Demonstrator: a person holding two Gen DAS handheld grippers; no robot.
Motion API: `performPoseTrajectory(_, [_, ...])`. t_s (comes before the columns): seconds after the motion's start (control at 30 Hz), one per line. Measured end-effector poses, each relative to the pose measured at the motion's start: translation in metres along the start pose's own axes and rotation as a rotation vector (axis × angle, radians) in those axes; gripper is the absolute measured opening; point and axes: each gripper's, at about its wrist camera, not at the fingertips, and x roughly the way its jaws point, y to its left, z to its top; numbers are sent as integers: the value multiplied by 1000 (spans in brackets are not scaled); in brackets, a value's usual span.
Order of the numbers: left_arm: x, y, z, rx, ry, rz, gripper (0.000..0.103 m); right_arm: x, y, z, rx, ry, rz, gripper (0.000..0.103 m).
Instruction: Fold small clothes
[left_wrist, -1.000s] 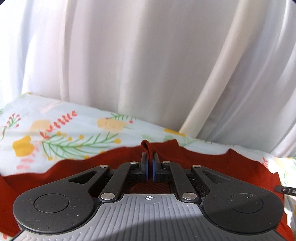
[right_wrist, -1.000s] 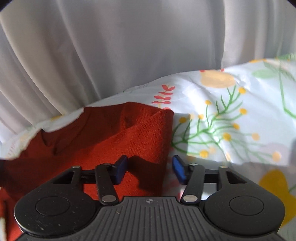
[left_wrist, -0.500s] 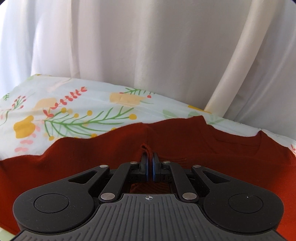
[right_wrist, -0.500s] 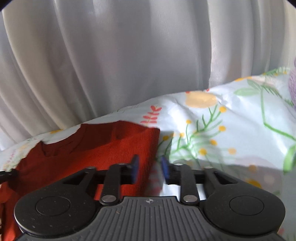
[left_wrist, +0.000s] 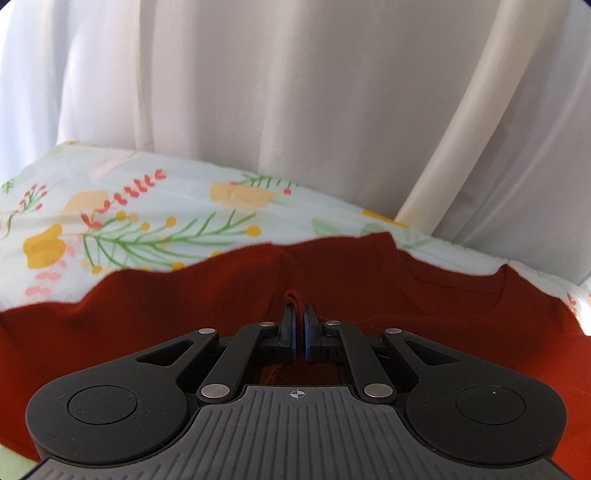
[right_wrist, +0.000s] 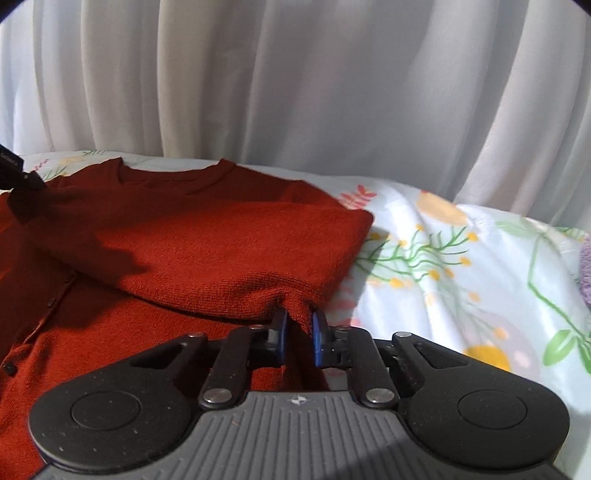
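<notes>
red cardigan (right_wrist: 207, 251) neckline faces the curtain (right_wrist: 295, 81)

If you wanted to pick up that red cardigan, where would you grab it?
Pinch the red cardigan at its folded right edge, coming in low from the near side over the floral sheet. There the doubled knit forms a thick ridge, which the jaws can close across.

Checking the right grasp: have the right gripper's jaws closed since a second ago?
Yes. The right gripper narrowed its jaws onto the red cardigan's folded edge.
</notes>
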Motion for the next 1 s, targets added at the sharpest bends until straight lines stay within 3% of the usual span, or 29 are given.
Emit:
performPoseTrajectory(0.1, [3, 6, -5, -17, 23, 22, 11, 8, -5, -6, 24, 23, -8, 14])
performPoseTrajectory(0.23, [-23, 18, -4, -35, -40, 100, 24, -4, -9, 5, 56, 35, 10, 21])
performPoseTrajectory(0.33, [-41, 0, -8, -1, -71, -8, 40, -15, -12, 17, 99, -4, 20, 27])
performPoseTrajectory(0.43, [-36, -35, -23, 97, -35, -122, 52, -2, 10, 32, 56, 4, 55, 27])
performPoseTrajectory(0.57, [-10, -54, -39, 117, 5, -78, 52, 28, 62, 42, -101, -3, 122, 26])
performPoseTrajectory(0.63, [-9, -48, -42, 95, -34, -69, 52, 47, 73, 39, -158, 15, 40, 26])
performPoseTrajectory(0.77, [-8, -32, -40, 18, -39, -51, 52, 58, 54, 30, -189, -29, -76, 26])
performPoseTrajectory(0.87, [-9, -29, -41, 22, -51, -48, 52, 57, 41, 27, -183, -49, -55, 32])
performPoseTrajectory(1.0, [-22, -13, -43, -29, -31, -39, 57, 58, 57, 27, -249, -49, -122, 32])
